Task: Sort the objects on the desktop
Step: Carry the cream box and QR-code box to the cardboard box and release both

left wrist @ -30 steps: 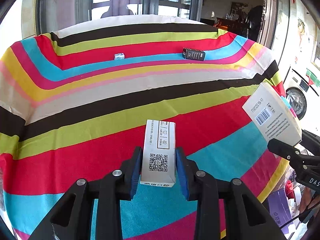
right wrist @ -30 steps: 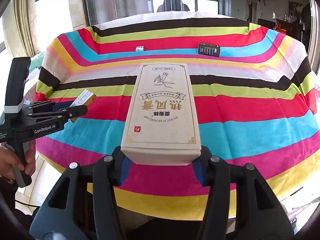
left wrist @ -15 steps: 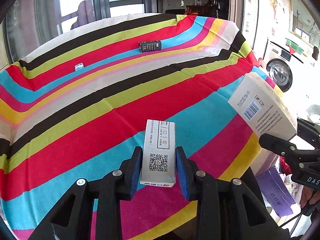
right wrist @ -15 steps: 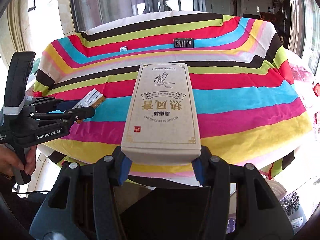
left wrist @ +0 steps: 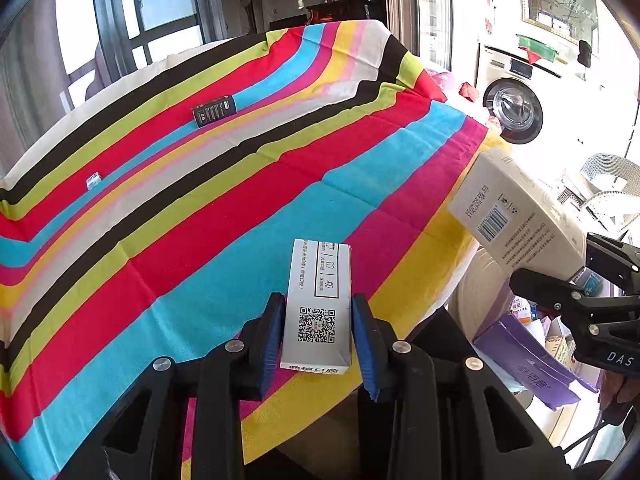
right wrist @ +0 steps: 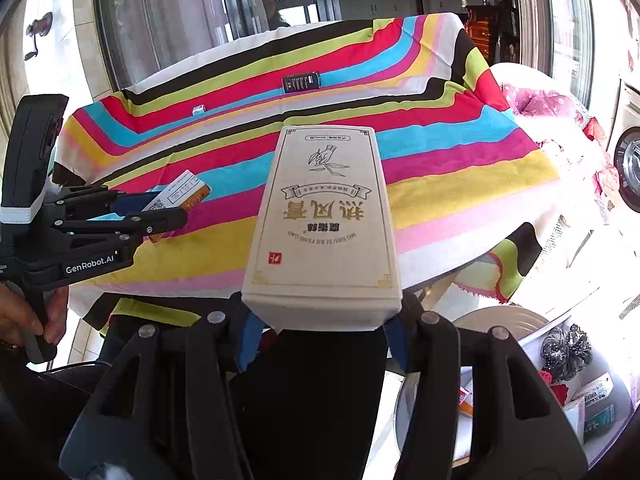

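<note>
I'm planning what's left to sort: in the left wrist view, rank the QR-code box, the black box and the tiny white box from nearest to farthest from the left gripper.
1. QR-code box, clamped in the left gripper.
2. Tiny white box, far left on the cloth.
3. Black box, upper middle, farther back, though the two are fairly close to call.

A home: washing machine point(left wrist: 514, 108), striped tablecloth point(left wrist: 200, 216), balcony windows point(left wrist: 160, 4)

Striped tablecloth point(left wrist: 200, 240) lies open except black box point(left wrist: 214, 111) far back.

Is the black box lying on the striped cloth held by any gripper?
No, the black box lies alone on the striped cloth, far from both grippers.
</note>
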{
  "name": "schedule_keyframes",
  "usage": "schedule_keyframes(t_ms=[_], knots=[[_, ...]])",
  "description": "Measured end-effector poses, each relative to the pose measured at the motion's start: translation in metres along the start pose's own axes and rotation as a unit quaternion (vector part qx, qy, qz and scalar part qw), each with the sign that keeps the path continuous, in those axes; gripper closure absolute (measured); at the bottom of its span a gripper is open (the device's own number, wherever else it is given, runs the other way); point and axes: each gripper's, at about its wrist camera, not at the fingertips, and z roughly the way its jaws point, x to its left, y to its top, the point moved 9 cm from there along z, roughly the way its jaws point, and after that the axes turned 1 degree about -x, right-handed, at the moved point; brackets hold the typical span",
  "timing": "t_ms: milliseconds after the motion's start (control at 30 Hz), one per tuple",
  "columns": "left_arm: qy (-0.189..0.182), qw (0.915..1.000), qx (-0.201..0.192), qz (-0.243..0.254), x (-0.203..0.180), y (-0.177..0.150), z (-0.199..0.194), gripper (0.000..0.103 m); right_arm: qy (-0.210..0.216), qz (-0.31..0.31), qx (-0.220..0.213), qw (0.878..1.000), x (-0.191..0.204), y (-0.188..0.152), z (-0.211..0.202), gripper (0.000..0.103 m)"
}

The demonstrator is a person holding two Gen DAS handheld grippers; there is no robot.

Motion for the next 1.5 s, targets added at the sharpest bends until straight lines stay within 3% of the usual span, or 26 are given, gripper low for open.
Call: schedule_keyframes(t_ms=[333, 733, 900, 1200, 1333, 1367, 1433, 1467, 1500], knots=[[-0.033, 0.9962, 0.016, 0.079, -0.068, 0.006, 0.011, 0.069, -0.033, 0.041, -0.006, 0.999, -0.037, -0.02, -0.019, 0.048], [-0.081, 0.9828, 0.029, 0.163, -0.152, 0.019, 0.024, 0.069, -0.103, 0.099, -0.015, 0.99, -0.107, -0.04, -0.049, 0.048], [-0.111, 0.9733, 0.039, 0.197, -0.199, 0.025, 0.033, 0.069, -0.157, 0.128, -0.008, 0.979, -0.151, -0.057, -0.068, 0.048], [-0.183, 0.9451, 0.058, 0.265, -0.294, 0.011, 0.034, 0.069, -0.26, 0.173, 0.004, 0.95, -0.226, -0.087, -0.112, 0.048], [-0.212, 0.9377, 0.067, 0.267, -0.316, 0.001, 0.037, 0.068, -0.272, 0.193, 0.002, 0.943, -0.245, -0.094, -0.125, 0.048], [-0.229, 0.9349, 0.069, 0.263, -0.319, -0.001, 0.037, 0.067, -0.274, 0.194, 0.004, 0.942, -0.248, -0.095, -0.125, 0.048], [-0.248, 0.9294, 0.082, 0.26, -0.323, -0.006, 0.037, 0.048, -0.282, 0.197, 0.021, 0.939, -0.254, -0.098, -0.121, 0.043], [-0.247, 0.9299, 0.083, 0.259, -0.321, -0.006, 0.037, 0.031, -0.288, 0.201, 0.031, 0.936, -0.258, -0.1, -0.119, 0.038], [-0.241, 0.933, 0.074, 0.257, -0.318, -0.005, 0.036, 0.021, -0.295, 0.207, 0.037, 0.932, -0.261, -0.1, -0.118, 0.028]])
